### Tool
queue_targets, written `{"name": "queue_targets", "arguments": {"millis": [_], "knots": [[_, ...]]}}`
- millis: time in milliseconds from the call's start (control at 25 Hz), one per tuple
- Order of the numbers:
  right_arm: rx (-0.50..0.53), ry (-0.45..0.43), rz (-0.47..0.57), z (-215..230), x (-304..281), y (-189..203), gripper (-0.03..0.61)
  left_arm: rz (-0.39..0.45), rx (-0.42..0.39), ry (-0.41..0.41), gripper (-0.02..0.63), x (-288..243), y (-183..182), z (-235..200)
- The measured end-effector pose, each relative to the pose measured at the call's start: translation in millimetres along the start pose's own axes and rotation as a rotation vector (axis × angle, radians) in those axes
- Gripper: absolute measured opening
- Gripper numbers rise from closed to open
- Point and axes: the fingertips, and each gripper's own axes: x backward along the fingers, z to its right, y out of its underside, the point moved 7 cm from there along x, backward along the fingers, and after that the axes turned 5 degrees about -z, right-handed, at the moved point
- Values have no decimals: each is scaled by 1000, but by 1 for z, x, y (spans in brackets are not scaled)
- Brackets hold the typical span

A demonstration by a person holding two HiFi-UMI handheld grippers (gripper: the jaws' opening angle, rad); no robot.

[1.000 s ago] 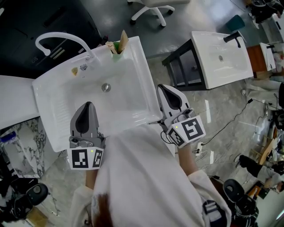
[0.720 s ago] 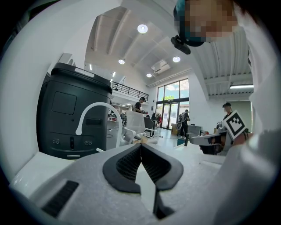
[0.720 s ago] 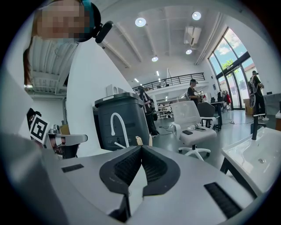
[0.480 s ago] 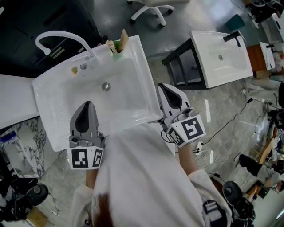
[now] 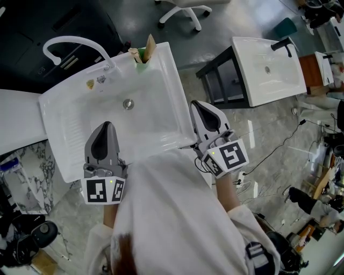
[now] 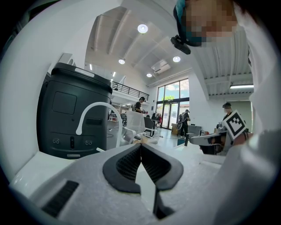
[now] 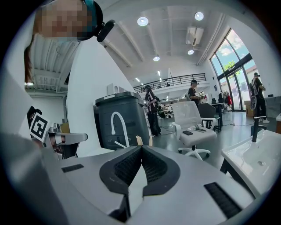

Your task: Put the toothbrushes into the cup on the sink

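The white sink (image 5: 164,86) fills the middle of the head view, its curved white faucet (image 5: 70,43) at the far left corner. A green cup (image 5: 141,56) stands on the sink's far right corner, and beige toothbrush ends (image 5: 149,45) stick out of it. My left gripper (image 5: 106,124) hovers over the sink's near left part, shut and empty. My right gripper (image 5: 194,103) is just beyond the sink's near right edge, also shut and empty. In the left gripper view the gripper (image 6: 140,145) points at the faucet (image 6: 97,115). The right gripper (image 7: 141,147) has a beige toothbrush tip (image 7: 138,140) showing above it.
A second white sink (image 5: 269,70) on a black stand (image 5: 220,80) is to the right. A white office chair (image 5: 185,11) stands beyond it. A dark machine (image 6: 72,118) sits behind the faucet. Cables lie on the floor at the right, and several people stand far off.
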Motion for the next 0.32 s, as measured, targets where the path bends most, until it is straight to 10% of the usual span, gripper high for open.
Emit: {"name": "queue_targets", "arguments": {"millis": [320], "knots": [[3,2,0,1,1,0,12,-1,0,-2,15,0,0,0]]}}
